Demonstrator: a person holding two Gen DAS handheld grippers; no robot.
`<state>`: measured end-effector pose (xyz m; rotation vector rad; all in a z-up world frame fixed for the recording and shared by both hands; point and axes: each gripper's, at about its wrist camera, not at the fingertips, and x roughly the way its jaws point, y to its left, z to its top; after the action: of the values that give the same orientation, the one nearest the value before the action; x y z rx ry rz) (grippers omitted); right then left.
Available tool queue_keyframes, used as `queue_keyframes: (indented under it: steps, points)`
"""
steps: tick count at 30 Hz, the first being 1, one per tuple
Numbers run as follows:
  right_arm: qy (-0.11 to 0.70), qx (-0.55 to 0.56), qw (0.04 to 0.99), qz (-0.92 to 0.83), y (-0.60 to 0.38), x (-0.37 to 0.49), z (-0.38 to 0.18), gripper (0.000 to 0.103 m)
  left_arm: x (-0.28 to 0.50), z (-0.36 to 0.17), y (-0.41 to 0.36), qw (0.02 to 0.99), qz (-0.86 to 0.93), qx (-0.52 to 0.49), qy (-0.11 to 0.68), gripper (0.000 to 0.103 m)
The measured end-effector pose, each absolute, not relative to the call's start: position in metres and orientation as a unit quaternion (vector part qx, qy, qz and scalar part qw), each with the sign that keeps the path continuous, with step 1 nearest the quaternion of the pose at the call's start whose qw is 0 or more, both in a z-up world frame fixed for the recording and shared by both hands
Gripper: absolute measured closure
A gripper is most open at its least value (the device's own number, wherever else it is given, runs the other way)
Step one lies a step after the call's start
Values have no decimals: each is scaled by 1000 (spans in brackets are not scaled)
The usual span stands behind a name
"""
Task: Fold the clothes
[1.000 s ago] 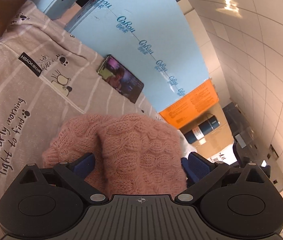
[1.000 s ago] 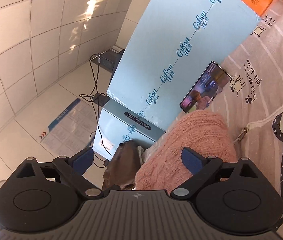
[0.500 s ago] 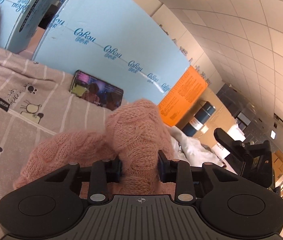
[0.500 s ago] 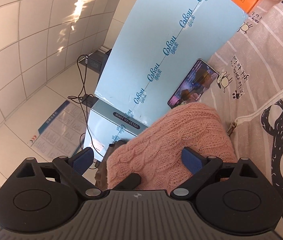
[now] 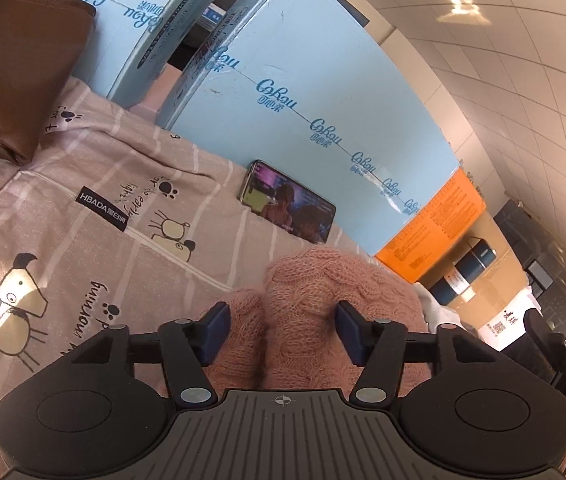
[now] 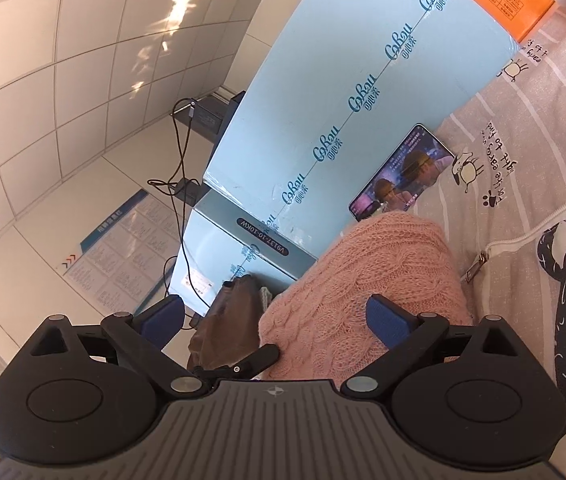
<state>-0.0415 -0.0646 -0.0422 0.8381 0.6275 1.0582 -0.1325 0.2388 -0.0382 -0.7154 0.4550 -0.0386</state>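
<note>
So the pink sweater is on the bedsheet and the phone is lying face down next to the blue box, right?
Not quite. The phone is face up, its screen lit with a video, as the left wrist view shows. The rest holds: the pink sweater lies on the bedsheet, and the phone is beside the blue box.

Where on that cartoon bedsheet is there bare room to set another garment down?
Bare bedsheet lies between the brown leather bag, the phone and the pink knit sweater. It is crowded along the blue boxes, where the phone leans.
</note>
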Motion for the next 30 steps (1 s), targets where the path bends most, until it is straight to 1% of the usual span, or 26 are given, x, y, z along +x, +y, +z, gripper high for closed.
queue_keyframes:
  steps: [2,3,7,11,14,17,24,26,27,28,29,30]
  points:
    - [295,381,737,475,-63,-39,-45,5,-129,-43,239,902,-37,-363,230,26]
    - [297,380,738,473,-63,-38,-45,5,-127,-44,237,900,-43,-364,234,24]
    - [303,370,739,474,-61,-39,-46,5,-120,-40,221,907,-64,-344,235,22]
    - [303,369,741,472,-60,-39,-47,4,-122,-31,209,924,-56,-315,212,22]
    - [304,371,740,472,-61,-39,-47,4,-129,-22,200,947,-1,-256,192,22]
    - [305,371,740,472,-60,-40,-47,4,-136,-16,194,956,-2,-229,184,22]
    - [303,372,740,472,-61,-40,-46,4,-134,-23,167,956,-60,-176,225,21]
    - [302,373,739,472,-61,-40,-46,4,-127,-24,167,957,-57,-176,225,22]
    - [302,374,739,472,-62,-40,-46,4,-123,-24,168,956,-57,-178,225,26]
    - [301,374,739,472,-62,-40,-46,4,-120,-24,168,958,-54,-172,225,36]
    - [301,375,739,472,-62,-40,-46,4,-118,-25,166,960,-52,-162,225,64]
    - [301,375,739,472,-62,-40,-46,4,-116,-25,165,961,-49,-151,224,79]
